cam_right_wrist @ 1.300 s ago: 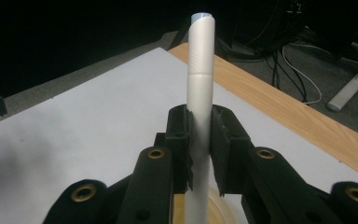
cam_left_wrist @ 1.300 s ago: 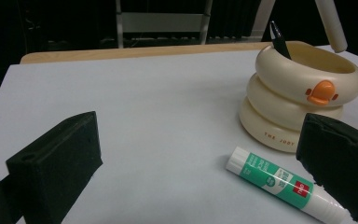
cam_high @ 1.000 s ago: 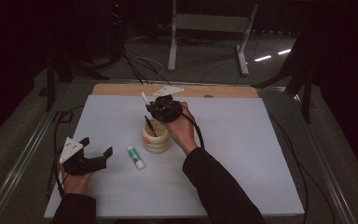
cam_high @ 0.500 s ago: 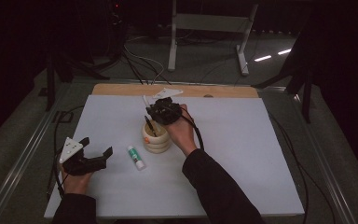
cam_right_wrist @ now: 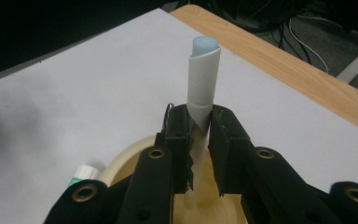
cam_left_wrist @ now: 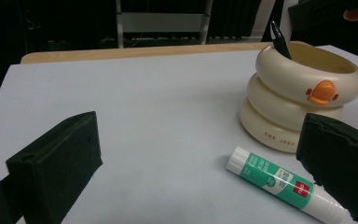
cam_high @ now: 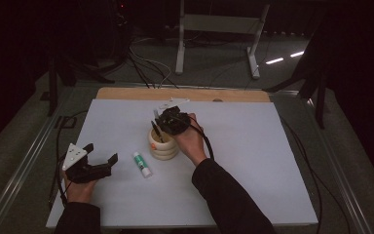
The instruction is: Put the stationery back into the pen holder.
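Above the cream holder [cam_high: 163, 145] at bench [cam_high: 253, 146] centre, the right gripper [cam_right_wrist: 200, 128] clamped a white pen [cam_right_wrist: 203, 77], judged mid-insertion; next, lower and release. At eight o'clock, the left gripper [cam_high: 100, 163] stood wide near the glue stick [cam_left_wrist: 284, 184].

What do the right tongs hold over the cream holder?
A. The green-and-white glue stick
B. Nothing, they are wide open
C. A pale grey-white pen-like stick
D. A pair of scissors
C: in the right gripper view the right tongs are shut on a pale stick above the cream holder; the glue stick lies on the table.
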Motion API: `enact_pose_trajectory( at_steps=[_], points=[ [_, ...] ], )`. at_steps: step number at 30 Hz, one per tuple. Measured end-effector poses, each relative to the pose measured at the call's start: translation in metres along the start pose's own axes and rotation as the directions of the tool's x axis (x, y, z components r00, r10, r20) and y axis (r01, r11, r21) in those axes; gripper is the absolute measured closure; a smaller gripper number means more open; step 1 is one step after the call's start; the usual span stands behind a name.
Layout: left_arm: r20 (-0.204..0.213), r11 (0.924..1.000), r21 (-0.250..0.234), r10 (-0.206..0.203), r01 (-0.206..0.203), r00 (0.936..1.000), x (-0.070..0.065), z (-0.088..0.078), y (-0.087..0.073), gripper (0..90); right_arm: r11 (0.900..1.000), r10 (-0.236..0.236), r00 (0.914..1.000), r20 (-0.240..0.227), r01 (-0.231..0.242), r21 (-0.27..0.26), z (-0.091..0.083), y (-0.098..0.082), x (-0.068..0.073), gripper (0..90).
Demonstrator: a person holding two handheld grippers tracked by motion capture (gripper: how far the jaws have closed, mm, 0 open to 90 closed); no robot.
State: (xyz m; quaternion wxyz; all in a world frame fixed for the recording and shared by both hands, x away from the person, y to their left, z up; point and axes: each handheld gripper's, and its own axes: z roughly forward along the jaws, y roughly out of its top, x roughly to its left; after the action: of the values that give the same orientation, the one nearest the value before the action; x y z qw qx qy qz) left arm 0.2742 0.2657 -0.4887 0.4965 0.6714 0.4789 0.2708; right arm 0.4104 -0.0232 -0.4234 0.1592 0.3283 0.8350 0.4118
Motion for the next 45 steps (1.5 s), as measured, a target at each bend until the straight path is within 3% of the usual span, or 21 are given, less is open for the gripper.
enact_pose_trajectory(
  at_steps=[20, 27, 36, 41, 45],
  points=[
    [0.002, 1.0, 0.006, 0.005, -0.005, 1.0, -0.001, 0.002, 0.0, 0.3, 0.997, -0.017, 0.9997, -0.015, 0.018, 0.073, -0.011, -0.007, 0.001, 78.6],
    [0.001, 1.0, 0.003, 0.001, -0.001, 1.0, 0.0, 0.001, 0.0, 0.3, 0.994, -0.003, 0.9999, -0.014, 0.004, 0.112, -0.001, -0.011, -0.001, 78.4],
    [0.0, 1.0, 0.001, 0.0, 0.0, 1.0, 0.0, 0.001, 0.0, 0.4, 0.993, 0.025, 0.9996, -0.012, -0.023, 0.119, 0.007, -0.012, -0.002, 78.2],
    [0.0, 1.0, 0.002, 0.0, 0.0, 1.0, 0.0, 0.001, 0.0, 0.3, 0.993, 0.035, 0.9992, -0.018, -0.033, 0.11, 0.007, -0.014, -0.003, 71.2],
    [0.0, 1.0, 0.002, 0.001, -0.001, 1.0, 0.0, 0.001, 0.0, 0.4, 0.996, 0.028, 0.9995, -0.014, -0.027, 0.087, 0.003, -0.011, -0.002, 60.5]
  ],
)
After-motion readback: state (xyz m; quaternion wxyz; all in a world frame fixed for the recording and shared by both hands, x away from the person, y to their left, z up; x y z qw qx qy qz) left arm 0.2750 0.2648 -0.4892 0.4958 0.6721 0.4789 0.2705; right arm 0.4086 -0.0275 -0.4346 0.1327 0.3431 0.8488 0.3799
